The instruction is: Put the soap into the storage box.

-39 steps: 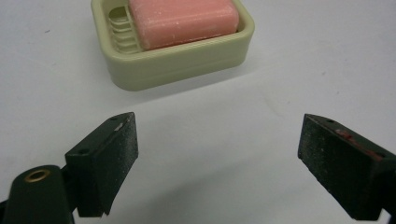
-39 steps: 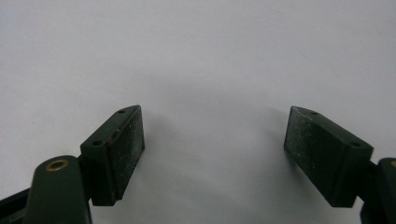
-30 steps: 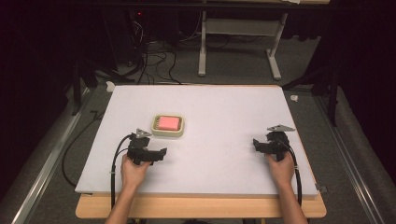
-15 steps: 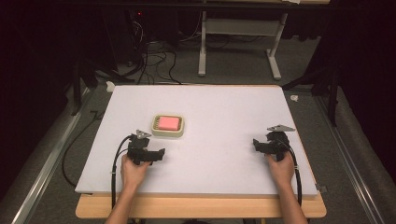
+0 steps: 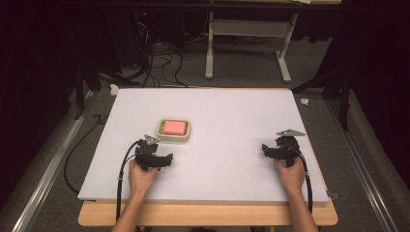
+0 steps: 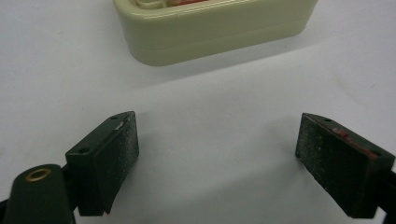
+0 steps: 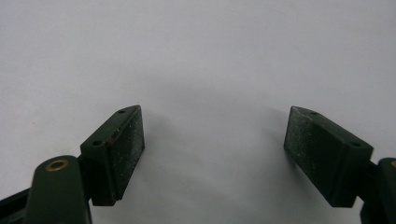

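View from above: a cream case [image 5: 174,131] with a pink-red top lies on the white sheet [image 5: 227,121] that covers the desk [image 5: 208,214]; all places below are given relative to this case.

The case sits left of the sheet's middle, well apart from every sheet edge. The left gripper [image 5: 164,159] rests on the sheet just on the near side of the case, slightly to its left, apart from it and held by the left hand [image 5: 141,177]. In the left gripper view its fingers [image 6: 109,158] stand spread, with bare sheet between them, and the case [image 6: 215,28] lies ahead beyond the fingertips, its long cream wall facing them and a narrow strip of sheet between.

The right gripper [image 5: 267,151] lies far to the right of the case and a little nearer the person, close to the sheet's right edge, held by the right hand [image 5: 291,175]. In the right gripper view its fingers [image 7: 121,149] are likewise spread over bare sheet.

Between the case and the right gripper a broad stretch of sheet lies open; the far half of the sheet beyond the case is open too. A wooden strip of desk shows past the sheet's near edge.
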`<action>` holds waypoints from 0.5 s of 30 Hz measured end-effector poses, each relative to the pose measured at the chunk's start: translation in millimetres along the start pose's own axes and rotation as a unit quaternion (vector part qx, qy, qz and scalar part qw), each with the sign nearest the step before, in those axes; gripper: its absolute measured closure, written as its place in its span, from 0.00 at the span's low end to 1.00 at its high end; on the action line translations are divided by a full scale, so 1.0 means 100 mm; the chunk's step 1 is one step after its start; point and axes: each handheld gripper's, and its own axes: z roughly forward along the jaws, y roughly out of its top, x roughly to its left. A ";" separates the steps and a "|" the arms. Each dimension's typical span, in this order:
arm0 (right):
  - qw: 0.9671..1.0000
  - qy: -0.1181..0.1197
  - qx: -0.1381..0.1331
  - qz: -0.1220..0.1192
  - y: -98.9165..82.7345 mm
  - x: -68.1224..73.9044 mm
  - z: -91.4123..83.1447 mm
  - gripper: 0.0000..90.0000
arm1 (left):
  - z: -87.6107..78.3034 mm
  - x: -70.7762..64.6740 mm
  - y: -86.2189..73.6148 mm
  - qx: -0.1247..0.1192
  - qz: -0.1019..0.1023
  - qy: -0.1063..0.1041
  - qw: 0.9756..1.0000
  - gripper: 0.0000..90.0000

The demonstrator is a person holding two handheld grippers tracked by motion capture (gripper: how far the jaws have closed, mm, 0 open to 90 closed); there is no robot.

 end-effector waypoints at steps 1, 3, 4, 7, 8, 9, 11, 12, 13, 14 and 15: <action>1.000 0.000 0.000 0.001 0.00 0.00 0.00 0.23 | 0.00 0.00 -0.02 -0.007 -0.001 0.001 1.000 0.15; 1.000 0.000 0.000 0.001 0.00 0.00 0.00 0.23 | 0.01 -0.01 -0.05 -0.022 -0.002 0.003 1.000 0.15; 1.000 0.000 0.000 0.001 0.00 0.00 0.00 0.23 | 0.01 -0.01 -0.06 -0.024 -0.002 0.003 1.000 0.15; 1.000 0.000 0.000 0.000 0.00 0.00 0.00 0.23 | 0.01 -0.01 -0.06 -0.026 -0.001 0.005 1.000 0.15; 1.000 0.000 0.000 0.000 0.00 0.00 0.00 0.23 | 0.01 -0.01 -0.07 -0.027 -0.001 0.005 1.000 0.15; 1.000 0.000 0.000 0.000 0.00 0.00 0.00 0.23 | 0.01 -0.01 -0.07 -0.027 -0.001 0.004 1.000 0.15; 1.000 0.000 0.000 0.000 0.00 0.00 0.00 0.23 | 0.01 -0.01 -0.07 -0.028 0.000 0.005 1.000 0.15; 1.000 0.000 0.000 0.000 0.00 0.00 0.00 0.23 | 0.00 -0.01 -0.07 -0.028 0.000 0.005 1.000 0.15; 1.000 0.000 0.000 0.001 0.00 0.00 0.00 0.23 | 0.00 -0.01 -0.07 -0.028 0.000 0.005 1.000 0.16; 1.000 0.000 0.000 0.000 0.00 0.00 0.00 0.23 | 0.00 -0.01 -0.07 -0.028 0.000 0.005 1.000 0.16; 1.000 0.000 0.000 0.000 0.00 0.00 0.00 0.23 | 0.00 -0.01 -0.07 -0.028 -0.001 0.004 1.000 0.16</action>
